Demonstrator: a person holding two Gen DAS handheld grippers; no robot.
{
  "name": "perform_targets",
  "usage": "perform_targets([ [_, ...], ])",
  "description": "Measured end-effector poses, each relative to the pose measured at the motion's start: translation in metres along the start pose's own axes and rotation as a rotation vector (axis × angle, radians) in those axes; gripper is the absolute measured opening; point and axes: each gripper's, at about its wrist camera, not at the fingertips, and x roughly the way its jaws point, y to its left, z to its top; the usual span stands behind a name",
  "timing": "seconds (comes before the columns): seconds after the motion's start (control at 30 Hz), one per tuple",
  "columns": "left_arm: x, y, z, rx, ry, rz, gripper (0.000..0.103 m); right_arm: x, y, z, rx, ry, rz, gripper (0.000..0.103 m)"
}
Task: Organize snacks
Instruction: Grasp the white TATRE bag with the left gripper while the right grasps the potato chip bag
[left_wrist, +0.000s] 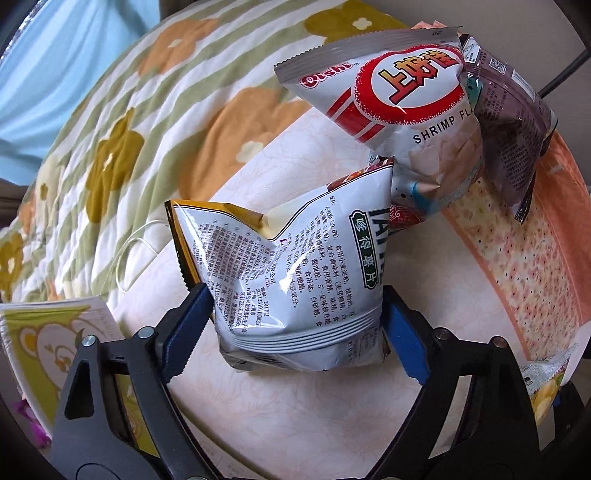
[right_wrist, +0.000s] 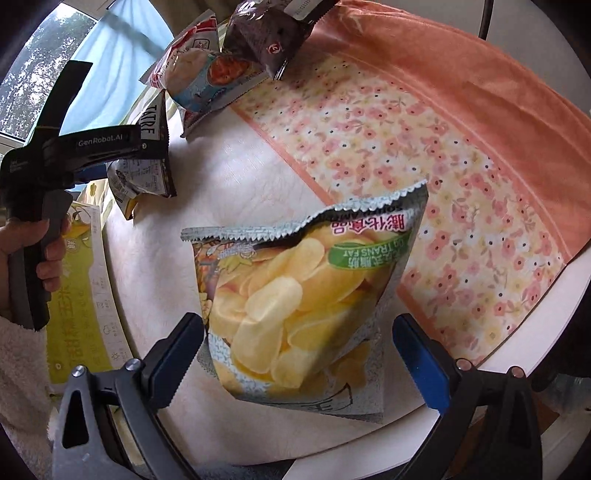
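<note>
A white and gold chip bag (left_wrist: 295, 280), back side with printed text facing me, stands on the round white table (left_wrist: 288, 413). My left gripper (left_wrist: 293, 293) is shut on it, a blue pad pressing each side. In the right wrist view the same bag (right_wrist: 144, 177) sits in the left gripper (right_wrist: 147, 166). A yellow potato chip bag (right_wrist: 295, 306) lies on the table between the fingers of my right gripper (right_wrist: 295, 319). That gripper is open: its left pad is at the bag's edge and its right pad stands clear.
Piled at the table's far side are an Oishi shrimp bag (left_wrist: 399, 96), a dark purple bag (left_wrist: 513, 122) and a light blue bag (right_wrist: 207, 88). An orange floral cloth (right_wrist: 406, 147) covers the right part. A yellow-green box (right_wrist: 81, 314) and a flowered quilt (left_wrist: 110, 147) lie left.
</note>
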Motion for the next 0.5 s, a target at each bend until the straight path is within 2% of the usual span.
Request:
perform_targets([
  [0.23, -0.007, 0.006, -0.004, -0.022, -0.009, -0.024, 0.075, 0.004, 0.005, 0.013, -0.030, -0.001, -0.005, 0.102],
  [0.4, -0.009, 0.005, -0.010, -0.039, 0.007, -0.054, 0.074, 0.011, 0.013, 0.014, -0.049, 0.004, -0.005, 0.100],
  [0.5, -0.010, 0.003, -0.016, -0.042, 0.015, -0.063, 0.074, 0.014, 0.015, 0.015, -0.053, 0.001, -0.014, 0.096],
])
